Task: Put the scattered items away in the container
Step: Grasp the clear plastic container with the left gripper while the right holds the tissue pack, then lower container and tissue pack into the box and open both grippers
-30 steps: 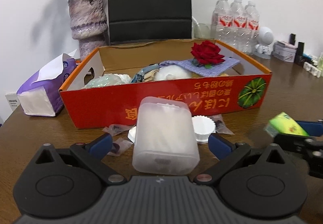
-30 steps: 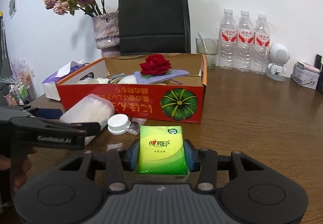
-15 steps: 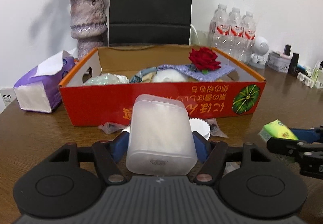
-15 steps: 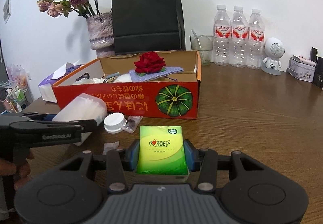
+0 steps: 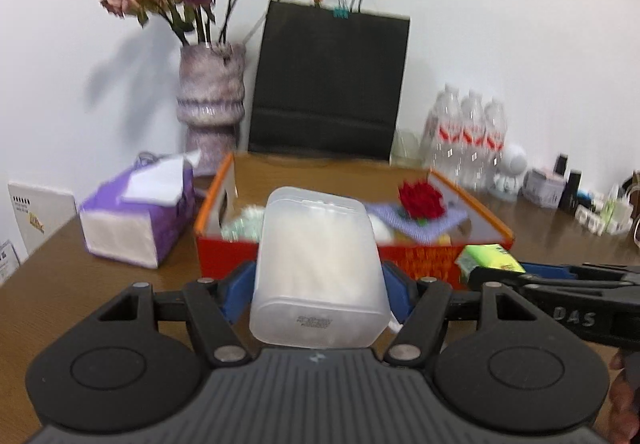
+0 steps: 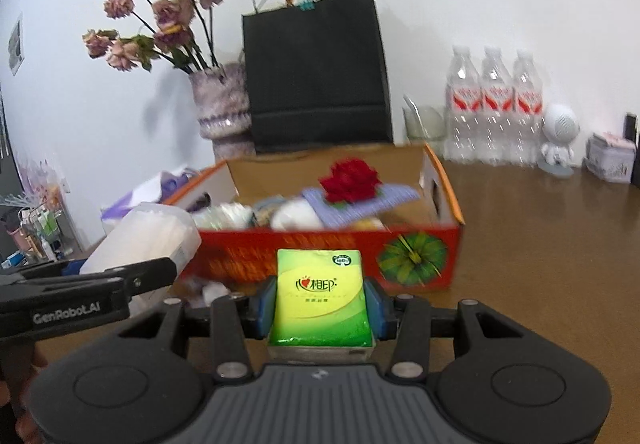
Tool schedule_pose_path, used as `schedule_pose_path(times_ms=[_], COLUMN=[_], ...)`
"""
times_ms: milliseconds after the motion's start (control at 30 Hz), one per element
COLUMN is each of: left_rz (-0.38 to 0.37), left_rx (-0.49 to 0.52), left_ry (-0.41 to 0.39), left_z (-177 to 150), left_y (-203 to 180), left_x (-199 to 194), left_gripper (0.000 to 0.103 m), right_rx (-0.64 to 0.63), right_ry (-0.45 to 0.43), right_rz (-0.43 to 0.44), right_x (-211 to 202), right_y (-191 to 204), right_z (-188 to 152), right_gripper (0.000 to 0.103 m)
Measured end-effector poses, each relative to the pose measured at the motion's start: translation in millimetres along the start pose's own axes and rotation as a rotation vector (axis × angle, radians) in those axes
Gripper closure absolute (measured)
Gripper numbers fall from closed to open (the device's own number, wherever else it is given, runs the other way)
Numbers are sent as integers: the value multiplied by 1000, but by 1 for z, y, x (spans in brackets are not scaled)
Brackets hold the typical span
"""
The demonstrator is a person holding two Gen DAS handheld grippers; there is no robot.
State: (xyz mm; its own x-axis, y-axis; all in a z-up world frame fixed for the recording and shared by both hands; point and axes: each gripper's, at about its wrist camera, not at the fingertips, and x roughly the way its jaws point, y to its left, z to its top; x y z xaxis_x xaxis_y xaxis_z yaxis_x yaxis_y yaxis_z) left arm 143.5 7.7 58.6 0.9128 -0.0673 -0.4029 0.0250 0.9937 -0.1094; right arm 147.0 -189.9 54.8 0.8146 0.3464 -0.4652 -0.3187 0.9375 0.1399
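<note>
My left gripper (image 5: 316, 286) is shut on a translucent plastic box (image 5: 316, 260) of white sticks and holds it off the table, in front of the red cardboard box (image 5: 420, 262). My right gripper (image 6: 320, 308) is shut on a green tissue pack (image 6: 322, 296), also lifted, just before the red box's front wall (image 6: 416, 256). That box holds a red rose (image 6: 350, 180) on a purple cloth and several pale items. In the right wrist view the left gripper (image 6: 160, 272) and plastic box (image 6: 144, 236) show at the left.
A purple tissue box (image 5: 136, 220) sits left of the red box. Behind stand a vase of dried flowers (image 5: 210, 100), a black paper bag (image 5: 328, 84) and water bottles (image 5: 468, 140). A white figurine (image 6: 558, 140) and small items line the far right.
The left jaws closed onto the plastic box. Both grippers then rose off the table with their loads and moved closer to the red box.
</note>
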Motion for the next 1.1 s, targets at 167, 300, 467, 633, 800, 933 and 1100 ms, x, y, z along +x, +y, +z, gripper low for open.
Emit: schedule_pose_path(times_ms=[167,300,467,633,800,933,1100], left_rz=[-1,-5,3,23,32,33,117], left_rx=[-47,-64,-79,-56,-47,-45,-74], left_ry=[-31,-23,14,27,45,66,-5], left_z=[30,43,53,59,62,61,71], left_y=[14,18,21,25,29,29,37], left_x=[20,43,80,116,138,143,127], left_gripper=[35,35,35,35,35,32,0], right_rx=[-1,5,-3,-25,-54,-60,-45], right_ry=[-60,-72,-48,-27,1,2,-8], right_rz=[-44,-76,-85,-86,-86,-78,-115], right_x=[15,37,75,114,142,141,127], right_y=[19,21,17,10,5,4,-1], right_z=[34,56,74,86,89,90,98], right_gripper=[59,59,59,59,59,58,0])
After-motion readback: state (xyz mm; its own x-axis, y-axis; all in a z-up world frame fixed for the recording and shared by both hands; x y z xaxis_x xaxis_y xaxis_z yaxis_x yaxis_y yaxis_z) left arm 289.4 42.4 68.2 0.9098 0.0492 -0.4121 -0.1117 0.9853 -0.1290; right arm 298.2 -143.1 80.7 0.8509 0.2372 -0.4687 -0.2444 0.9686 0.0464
